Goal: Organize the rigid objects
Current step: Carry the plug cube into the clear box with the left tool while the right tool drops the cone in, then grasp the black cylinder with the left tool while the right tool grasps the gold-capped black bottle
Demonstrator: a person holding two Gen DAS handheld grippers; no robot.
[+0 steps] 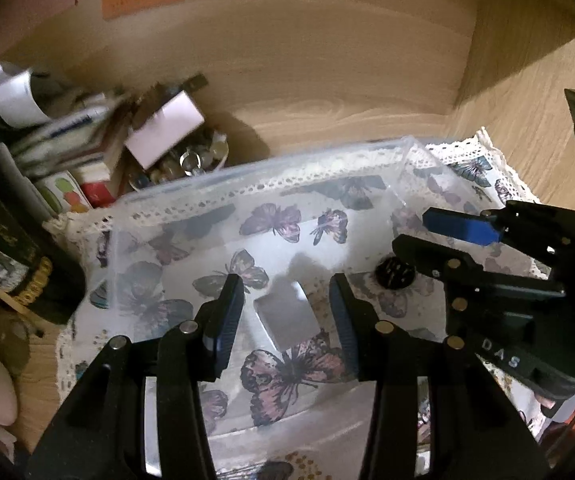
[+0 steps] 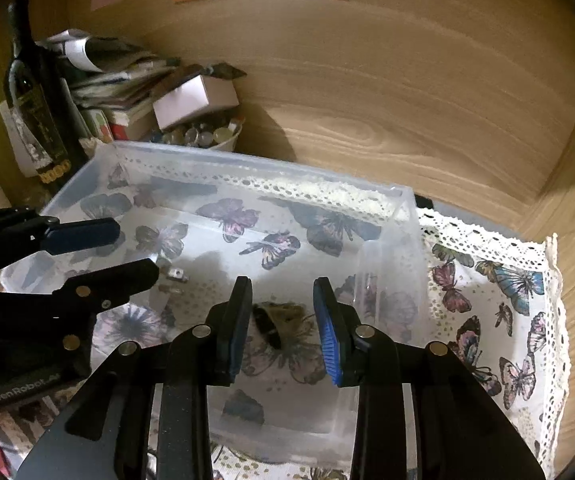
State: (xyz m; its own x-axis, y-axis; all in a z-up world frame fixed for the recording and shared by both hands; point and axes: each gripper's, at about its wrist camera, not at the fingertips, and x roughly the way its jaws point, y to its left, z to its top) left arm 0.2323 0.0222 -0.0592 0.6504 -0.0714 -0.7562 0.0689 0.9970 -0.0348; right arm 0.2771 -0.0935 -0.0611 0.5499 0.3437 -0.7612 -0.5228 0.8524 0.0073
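Note:
A clear plastic box [image 1: 223, 184] [image 2: 407, 208] stands on a butterfly-print cloth [image 2: 499, 300]. Inside it lie a small metal block [image 1: 287, 316] [image 2: 177, 274] and a dark round ribbed piece [image 1: 394, 273] [image 2: 267, 322]. My left gripper [image 1: 287, 312] is open and empty, its fingers either side of the metal block, above it. My right gripper [image 2: 283, 320] is open and empty over the dark piece. Each gripper also shows in the other's view, the right [image 1: 427, 232] and the left [image 2: 127, 248].
A dark wine bottle [image 2: 35, 96] stands at the back left beside a pile of papers and booklets [image 2: 115, 76], a white carton [image 2: 195, 98] and a bowl of small glass pieces [image 2: 207, 136]. Wooden walls [image 2: 407, 80] close the back and right.

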